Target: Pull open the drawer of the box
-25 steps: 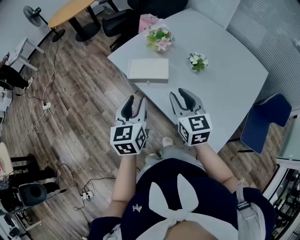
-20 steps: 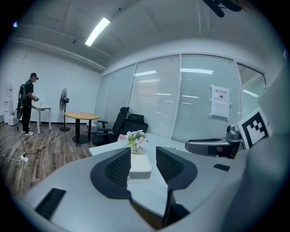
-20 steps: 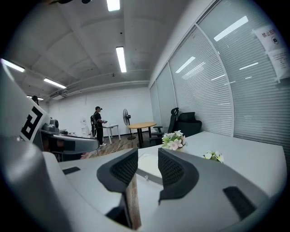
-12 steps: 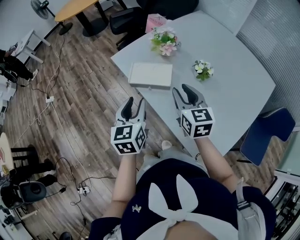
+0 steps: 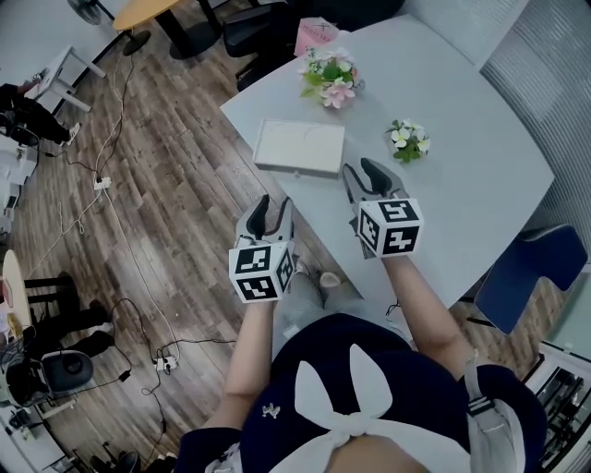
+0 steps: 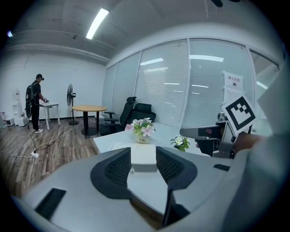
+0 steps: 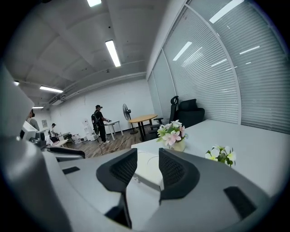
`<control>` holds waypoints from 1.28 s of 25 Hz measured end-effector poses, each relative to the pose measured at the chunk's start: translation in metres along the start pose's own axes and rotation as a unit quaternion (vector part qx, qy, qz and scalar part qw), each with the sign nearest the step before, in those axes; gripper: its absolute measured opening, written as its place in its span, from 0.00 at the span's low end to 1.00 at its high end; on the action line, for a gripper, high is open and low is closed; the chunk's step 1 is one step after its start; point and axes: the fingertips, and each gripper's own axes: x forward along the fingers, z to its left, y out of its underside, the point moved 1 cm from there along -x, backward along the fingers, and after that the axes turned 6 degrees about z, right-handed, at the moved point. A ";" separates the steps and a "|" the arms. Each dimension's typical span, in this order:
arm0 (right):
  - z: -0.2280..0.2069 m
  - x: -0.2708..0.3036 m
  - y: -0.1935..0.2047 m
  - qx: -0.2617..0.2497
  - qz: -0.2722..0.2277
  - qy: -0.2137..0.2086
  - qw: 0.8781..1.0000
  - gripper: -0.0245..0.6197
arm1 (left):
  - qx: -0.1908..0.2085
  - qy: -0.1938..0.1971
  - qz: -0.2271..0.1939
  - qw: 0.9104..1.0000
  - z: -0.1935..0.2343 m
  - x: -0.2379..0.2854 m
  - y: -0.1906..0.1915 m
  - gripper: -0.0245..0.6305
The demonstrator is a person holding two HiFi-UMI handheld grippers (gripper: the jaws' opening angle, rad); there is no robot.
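Both pairs of jaws stand apart and empty; left gripper [image 5: 272, 206] and right gripper [image 5: 361, 172] hover by the surface's [image 5: 471, 175] near edge. White box [image 5: 300, 148] lies just beyond.

A light grey table [image 5: 480, 175] is seen standing on a wooden floor [image 5: 166, 203]. On it, a pot of pink and white flowers [image 5: 331, 76] is placed near the far edge, and a smaller plant with white flowers [image 5: 407, 139] is set apart, more to the right. A blue chair [image 5: 526, 268] is found beside the table. Beyond it, a round wooden table [image 5: 152, 11] and a black office chair [image 5: 254, 23] are seen. A white power strip [image 5: 164, 363] is left on the floor. Far away, a person [image 6: 34, 102] is seen near a standing fan [image 6: 70, 90].
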 end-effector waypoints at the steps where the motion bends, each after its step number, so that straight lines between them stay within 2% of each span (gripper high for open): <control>1: -0.003 0.004 0.000 0.003 0.002 0.003 1.000 0.25 | 0.002 0.000 0.004 1.000 0.001 0.004 0.001 0.29; 16: -0.032 0.059 0.027 0.047 0.057 0.042 0.996 0.25 | 0.022 0.035 0.076 0.996 0.022 0.070 0.028 0.29; 32: -0.048 0.114 0.048 0.056 0.121 0.066 0.989 0.26 | 0.020 0.059 0.149 0.987 0.042 0.130 0.065 0.29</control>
